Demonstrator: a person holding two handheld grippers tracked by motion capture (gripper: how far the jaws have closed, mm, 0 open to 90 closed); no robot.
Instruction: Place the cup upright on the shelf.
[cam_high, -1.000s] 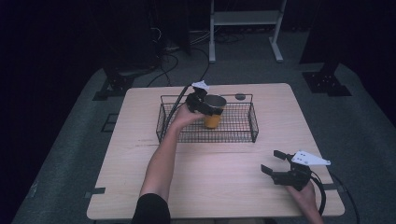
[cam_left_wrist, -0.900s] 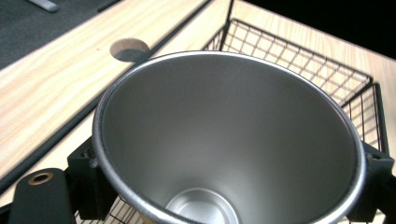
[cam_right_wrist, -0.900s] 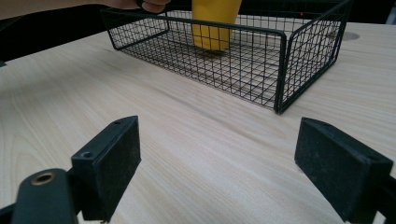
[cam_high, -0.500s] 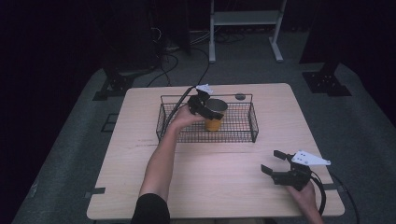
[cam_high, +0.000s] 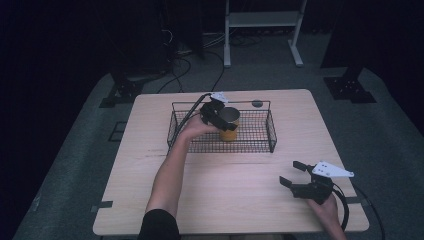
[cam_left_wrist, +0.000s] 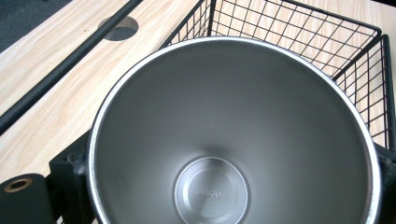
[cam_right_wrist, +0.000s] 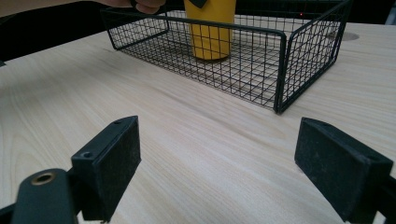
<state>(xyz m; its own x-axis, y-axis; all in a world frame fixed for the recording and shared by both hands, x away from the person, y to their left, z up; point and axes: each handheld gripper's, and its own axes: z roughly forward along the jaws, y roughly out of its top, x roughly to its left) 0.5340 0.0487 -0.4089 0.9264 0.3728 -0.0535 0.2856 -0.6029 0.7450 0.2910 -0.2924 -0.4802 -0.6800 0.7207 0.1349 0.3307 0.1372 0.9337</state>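
Since the earlier frame the left tool (cam_high: 220, 116) lowers slightly, gripping the yellow cup (cam_high: 229, 125) upright inside the wire basket (cam_high: 271, 131), probably ready for release. Near right, the right tool (cam_high: 299, 178) waits wide open over the surface (cam_high: 240, 190).

In the high view we see a dim room: the background is almost black, and only the table (cam_high: 240, 200) is lit, softly and evenly from above, with weak shadows. This picture is a little soft and grainy. In the left gripper view the light is much brighter; the steel inside of the cup (cam_left_wrist: 233, 140) shows a smooth grey sheen and a thin bright glare on its rim. In the right gripper view the near jaws are slightly blurred, while the wire basket (cam_right_wrist: 280, 65) stays sharp, and the far top edge falls dark.
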